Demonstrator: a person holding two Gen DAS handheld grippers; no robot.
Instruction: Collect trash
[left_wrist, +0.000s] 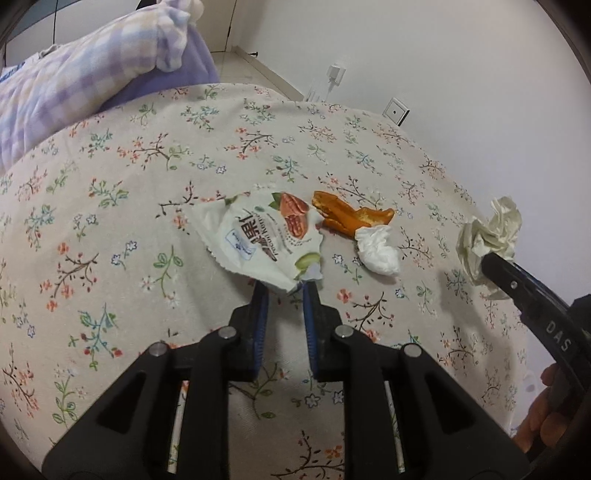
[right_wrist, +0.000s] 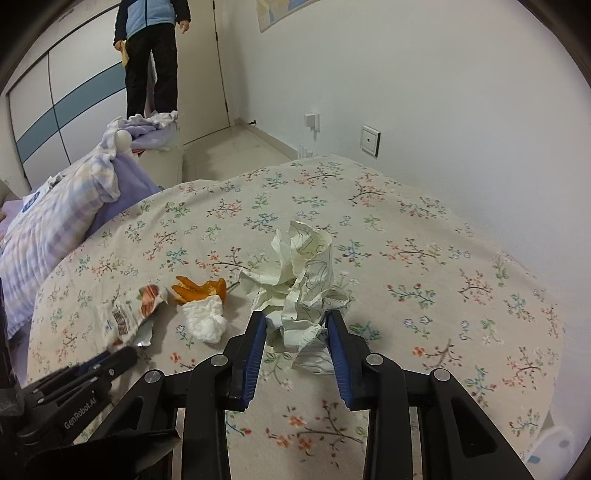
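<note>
The right gripper (left_wrist: 480, 258) has the white letters "DAS" on its black arm. The left gripper (right_wrist: 125, 354) says "GenRobot.AI" on its side. The snack wrapper (left_wrist: 266, 240), right at the left jaws' tips, has big printed words, too bent to read.

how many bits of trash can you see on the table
4: snack wrapper at the left gripper tips, orange peel beyond it, white tissue beside the peel, crumpled paper in the right gripper. None seems hidden.
</note>
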